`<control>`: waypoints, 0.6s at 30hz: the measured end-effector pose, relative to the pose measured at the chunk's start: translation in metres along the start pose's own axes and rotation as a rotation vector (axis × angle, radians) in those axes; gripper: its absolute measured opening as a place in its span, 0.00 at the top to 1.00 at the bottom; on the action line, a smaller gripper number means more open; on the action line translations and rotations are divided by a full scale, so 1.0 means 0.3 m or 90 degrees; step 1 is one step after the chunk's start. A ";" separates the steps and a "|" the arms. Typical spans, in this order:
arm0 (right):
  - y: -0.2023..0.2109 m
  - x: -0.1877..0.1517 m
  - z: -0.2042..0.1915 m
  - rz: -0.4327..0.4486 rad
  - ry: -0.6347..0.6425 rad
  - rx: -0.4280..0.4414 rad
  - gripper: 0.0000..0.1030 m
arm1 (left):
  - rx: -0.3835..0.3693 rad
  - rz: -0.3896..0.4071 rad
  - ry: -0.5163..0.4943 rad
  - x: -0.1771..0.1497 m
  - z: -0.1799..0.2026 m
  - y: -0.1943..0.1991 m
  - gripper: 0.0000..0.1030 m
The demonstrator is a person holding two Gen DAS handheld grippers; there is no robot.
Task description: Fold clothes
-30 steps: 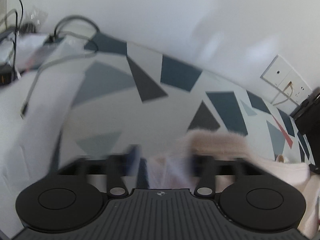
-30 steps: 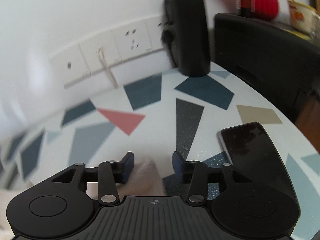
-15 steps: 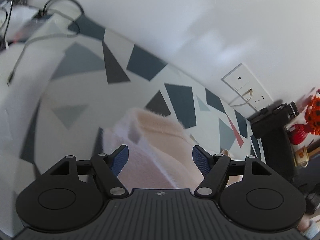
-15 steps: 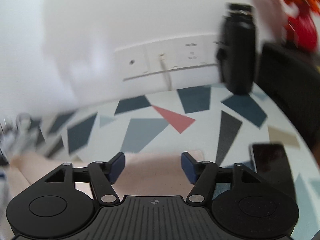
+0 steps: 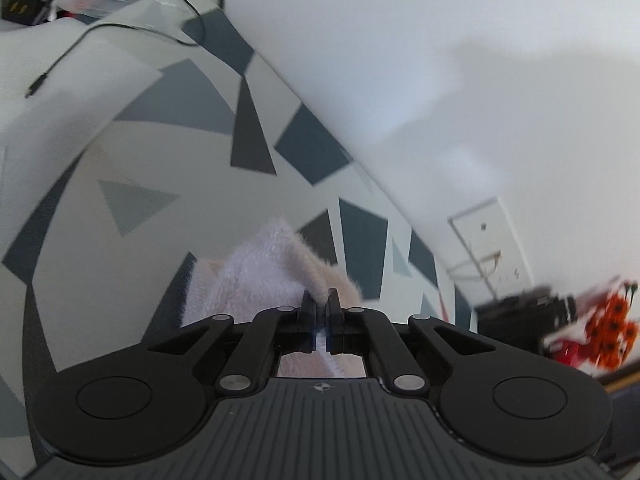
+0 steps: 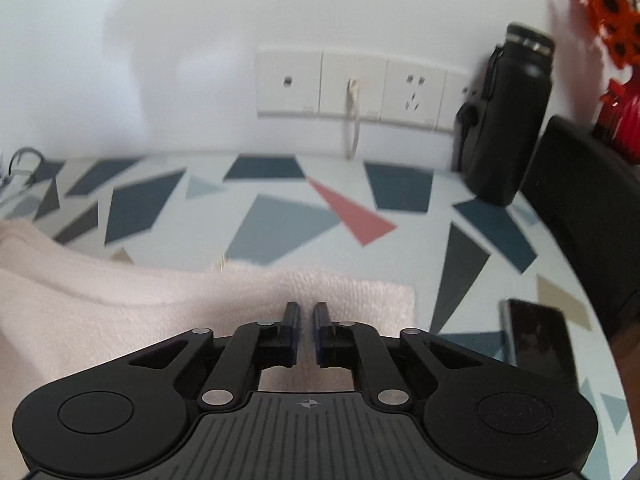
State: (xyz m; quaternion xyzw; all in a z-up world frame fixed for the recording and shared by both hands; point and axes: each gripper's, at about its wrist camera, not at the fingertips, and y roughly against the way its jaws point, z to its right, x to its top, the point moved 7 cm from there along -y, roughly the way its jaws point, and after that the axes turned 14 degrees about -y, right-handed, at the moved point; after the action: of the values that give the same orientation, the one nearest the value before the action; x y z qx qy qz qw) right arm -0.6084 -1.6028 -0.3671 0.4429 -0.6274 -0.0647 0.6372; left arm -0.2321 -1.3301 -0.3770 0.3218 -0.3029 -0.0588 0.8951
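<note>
Presently I see the left gripper with its jaws pressed together on a raised fold of the pale pink fleece garment, low in the centre of the left wrist frame. The fold's fuzzy edge stands up just beyond the fingertips; the cloth spills to lower left over the patterned tablecloth. Open table runs up and left of the garment as far as a black cable at upper left. The wall closes the right half of the frame.

In the right wrist frame, the right gripper has its jaws drawn narrow, a slim gap between them, over the garment. I cannot tell whether cloth is caught between them. The garment's right edge ends just right of the fingertips; its far edge runs across mid-frame to the left. Bare table lies beyond, up to the wall sockets. At right, a black flask stands near the wall and a phone lies at lower right, apart from the cloth.
</note>
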 end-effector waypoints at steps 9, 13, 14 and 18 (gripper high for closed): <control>-0.006 0.110 0.072 0.070 -0.063 -0.015 0.98 | 0.024 0.023 0.003 0.046 -0.025 -0.040 0.96; -0.116 0.084 0.079 0.039 -0.046 -0.039 0.98 | 0.057 0.011 -0.001 0.038 -0.059 -0.116 0.96; -0.133 0.076 0.079 0.033 -0.043 -0.046 0.98 | 0.058 0.002 -0.004 0.030 -0.065 -0.136 0.96; -0.179 0.053 0.086 0.009 -0.043 -0.070 0.97 | 0.064 -0.032 -0.037 0.016 -0.064 -0.184 0.84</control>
State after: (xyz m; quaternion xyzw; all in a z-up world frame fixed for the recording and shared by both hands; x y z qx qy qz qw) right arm -0.6018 -1.6575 -0.3946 0.4003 -0.6471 -0.1093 0.6396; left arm -0.2121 -1.3645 -0.4202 0.3724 -0.3232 -0.0754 0.8667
